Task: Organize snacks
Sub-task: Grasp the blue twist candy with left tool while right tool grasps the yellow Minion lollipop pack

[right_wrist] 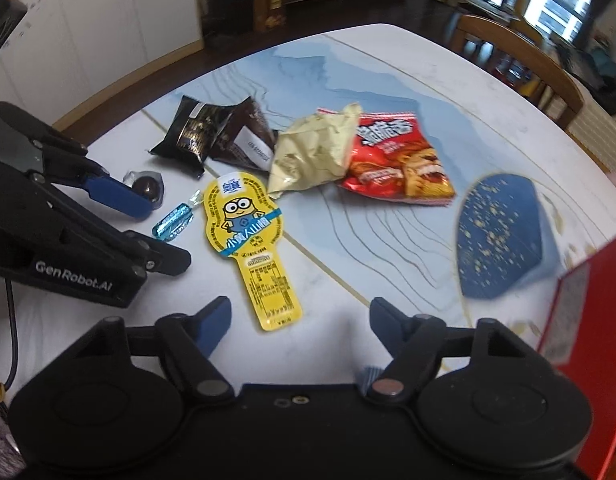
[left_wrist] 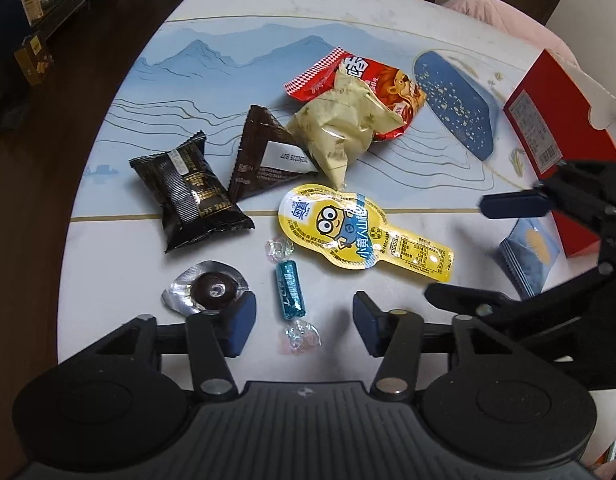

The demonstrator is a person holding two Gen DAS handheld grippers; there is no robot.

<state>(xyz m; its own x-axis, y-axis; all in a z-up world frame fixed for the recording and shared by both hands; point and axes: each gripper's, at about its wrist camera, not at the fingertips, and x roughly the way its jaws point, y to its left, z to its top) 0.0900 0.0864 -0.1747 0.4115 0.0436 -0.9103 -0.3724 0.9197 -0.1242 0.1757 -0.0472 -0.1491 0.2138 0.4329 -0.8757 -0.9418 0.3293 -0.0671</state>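
Snacks lie on the table: a yellow Minion pack [left_wrist: 362, 232] [right_wrist: 249, 232], a teal wrapped candy [left_wrist: 290, 290] [right_wrist: 171, 222], a dark round jelly cup [left_wrist: 213, 292] [right_wrist: 147, 188], a black packet [left_wrist: 187, 196] [right_wrist: 185, 136], a brown triangular packet [left_wrist: 263, 152] [right_wrist: 243, 132], a beige bag [left_wrist: 336, 128] [right_wrist: 312, 152] and a red chip bag [left_wrist: 392, 84] [right_wrist: 396, 156]. A small blue packet [left_wrist: 528, 256] lies by the red box [left_wrist: 548, 132] [right_wrist: 580, 304]. My left gripper [left_wrist: 303, 320] [right_wrist: 147, 228] is open around the teal candy. My right gripper [right_wrist: 299, 320] [left_wrist: 460, 252] is open and empty.
The table [left_wrist: 388, 12] has a blue mountain print and a dark blue speckled patch [left_wrist: 456, 104] [right_wrist: 500, 236]. Wooden chairs [right_wrist: 520, 60] stand at its far side. The table's left edge drops to a dark floor [left_wrist: 35, 120].
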